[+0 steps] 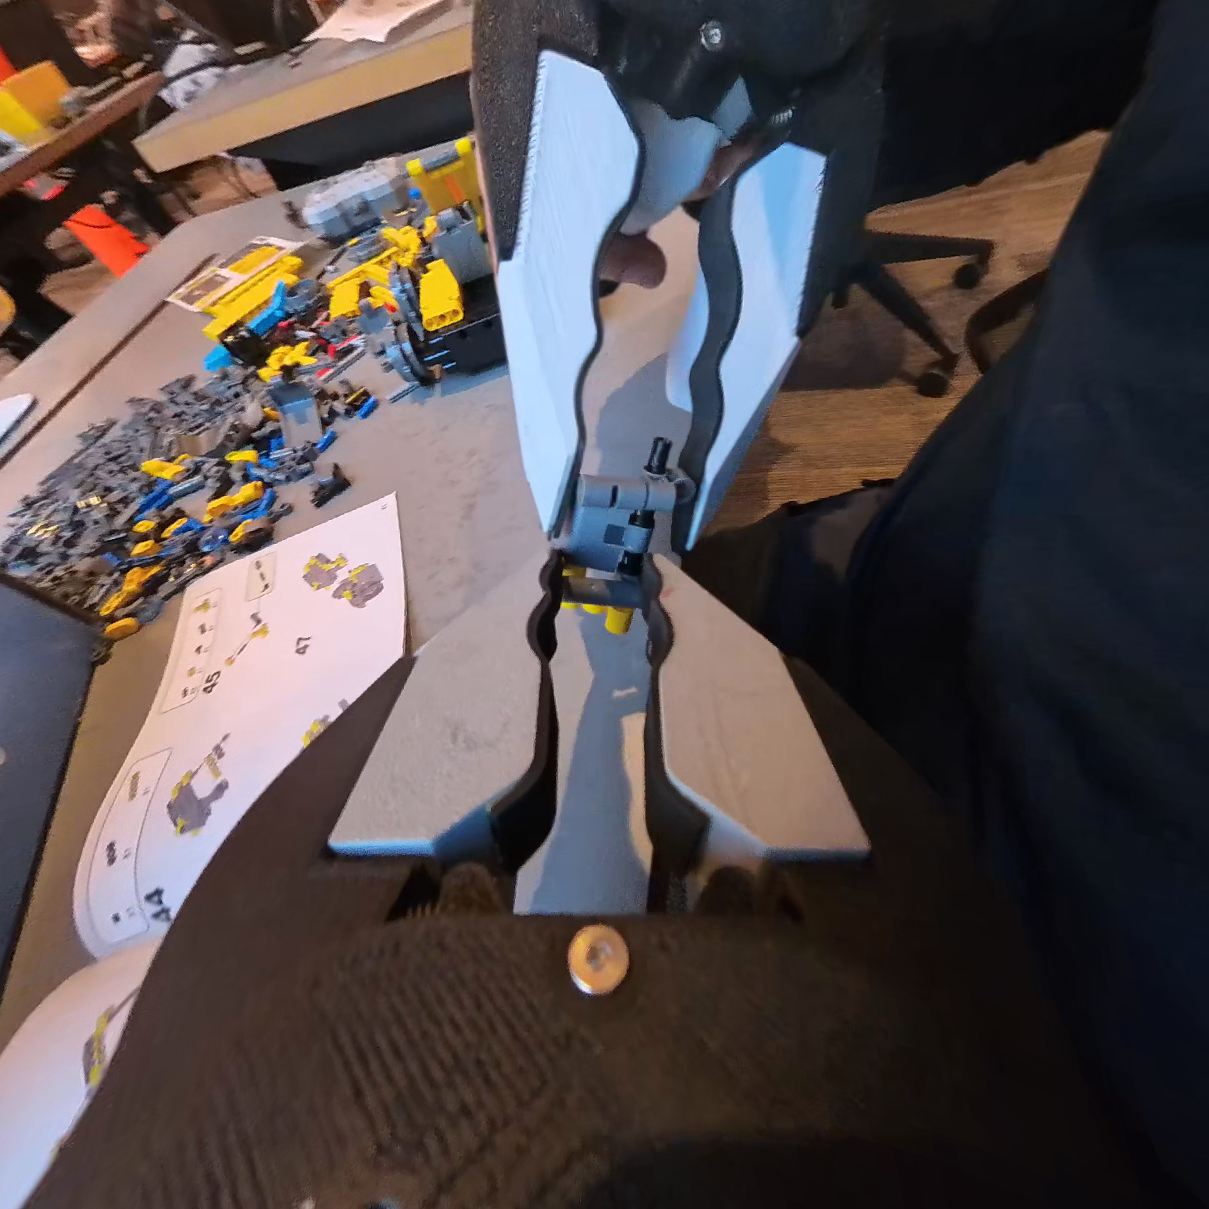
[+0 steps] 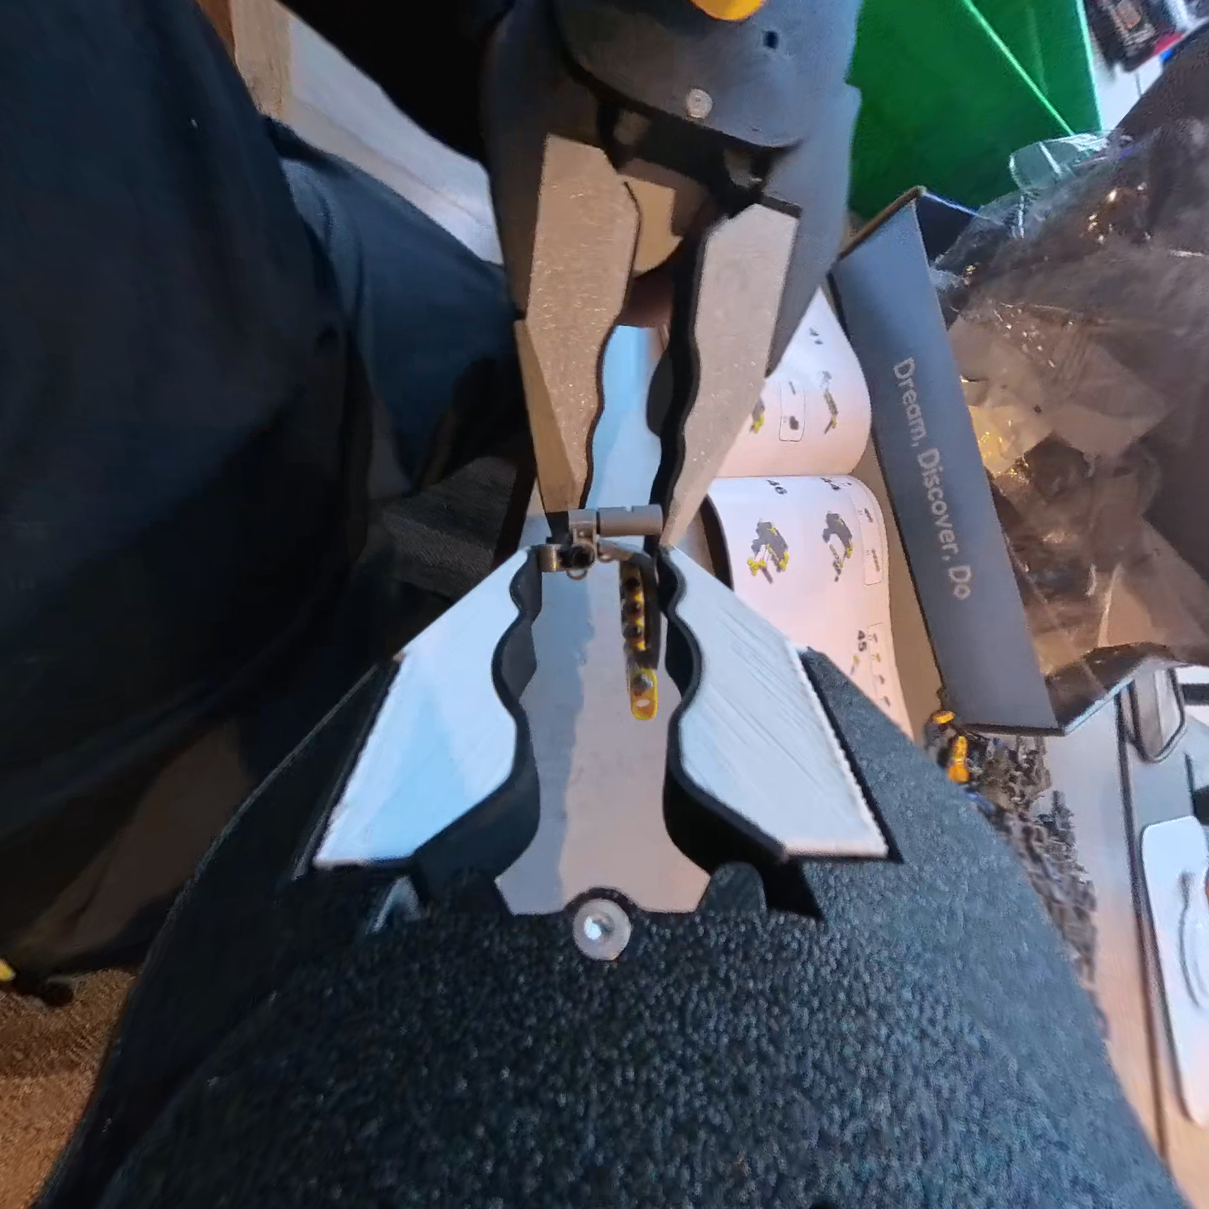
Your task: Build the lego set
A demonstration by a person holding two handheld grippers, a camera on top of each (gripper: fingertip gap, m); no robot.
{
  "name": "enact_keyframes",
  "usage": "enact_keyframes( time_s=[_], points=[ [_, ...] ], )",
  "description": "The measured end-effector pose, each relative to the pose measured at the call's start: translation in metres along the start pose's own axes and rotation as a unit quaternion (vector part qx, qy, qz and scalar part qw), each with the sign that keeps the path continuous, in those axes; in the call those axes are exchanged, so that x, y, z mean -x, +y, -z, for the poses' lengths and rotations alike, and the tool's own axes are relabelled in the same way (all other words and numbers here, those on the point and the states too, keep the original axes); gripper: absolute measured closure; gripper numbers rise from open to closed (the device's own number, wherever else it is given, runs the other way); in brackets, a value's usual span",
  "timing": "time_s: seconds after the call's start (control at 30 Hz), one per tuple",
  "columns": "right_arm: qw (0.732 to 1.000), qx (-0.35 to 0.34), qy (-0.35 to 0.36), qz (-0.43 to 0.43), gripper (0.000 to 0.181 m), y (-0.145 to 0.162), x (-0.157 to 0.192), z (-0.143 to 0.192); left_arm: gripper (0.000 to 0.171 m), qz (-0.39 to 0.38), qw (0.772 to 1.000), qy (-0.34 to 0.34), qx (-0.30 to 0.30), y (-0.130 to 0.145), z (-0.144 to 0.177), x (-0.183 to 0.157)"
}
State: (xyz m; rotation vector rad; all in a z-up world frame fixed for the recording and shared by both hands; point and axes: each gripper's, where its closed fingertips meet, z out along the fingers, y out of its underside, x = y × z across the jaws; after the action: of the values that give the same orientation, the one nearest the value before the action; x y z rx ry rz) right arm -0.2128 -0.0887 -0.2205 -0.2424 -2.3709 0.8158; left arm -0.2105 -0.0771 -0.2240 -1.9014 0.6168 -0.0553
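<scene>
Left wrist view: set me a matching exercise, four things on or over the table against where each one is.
Things:
1. small grey assembly
2. instruction sheet
3. loose pieces
4. yellow model

Places:
A. standing towards the far end of the table
B. lying flat on the table, left of the left gripper
C. clamped between the tips of the left gripper and the right gripper
D. scattered on the table beyond the sheet

Pairs: 1-C, 2-B, 3-D, 4-A.
</scene>
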Motion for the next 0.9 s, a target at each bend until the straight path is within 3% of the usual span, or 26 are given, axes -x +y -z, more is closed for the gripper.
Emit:
enact_keyframes(
  time_s=[0.17, 0.3, 0.5, 0.63, 0.83, 0.9],
  points=[
    [1.0, -0.011, 0.01, -0.023, 0.142, 0.003, 0.003, -0.007, 0.149, -0.026, 0.998, -0.056, 0.022, 0.008, -0.001, -0.001],
    [0.998, -0.021, 0.019, -0.048, 0.125, 0.004, -0.004, -0.004, 0.149, -0.03, 0.992, -0.114, 0.035, 0.015, 0.004, 0.013],
    [0.987, -0.046, 0.042, -0.146, 0.126, 0.018, -0.027, 0.0, 0.149, -0.098, 0.963, -0.227, 0.111, 0.029, 0.007, 0.044],
    [0.972, -0.012, 0.016, -0.235, 0.116, 0.04, -0.027, -0.011, 0.149, -0.161, 0.945, -0.234, 0.163, 0.039, -0.008, 0.046],
    [0.95, -0.003, 0.027, -0.311, 0.11, 0.054, -0.036, -0.011, 0.149, -0.194, 0.937, -0.231, 0.175, 0.04, -0.019, 0.044],
    [0.941, -0.002, 0.019, -0.338, 0.11, 0.057, -0.036, -0.013, 0.145, -0.183, 0.945, -0.213, 0.17, 0.039, -0.023, 0.041]
  ],
)
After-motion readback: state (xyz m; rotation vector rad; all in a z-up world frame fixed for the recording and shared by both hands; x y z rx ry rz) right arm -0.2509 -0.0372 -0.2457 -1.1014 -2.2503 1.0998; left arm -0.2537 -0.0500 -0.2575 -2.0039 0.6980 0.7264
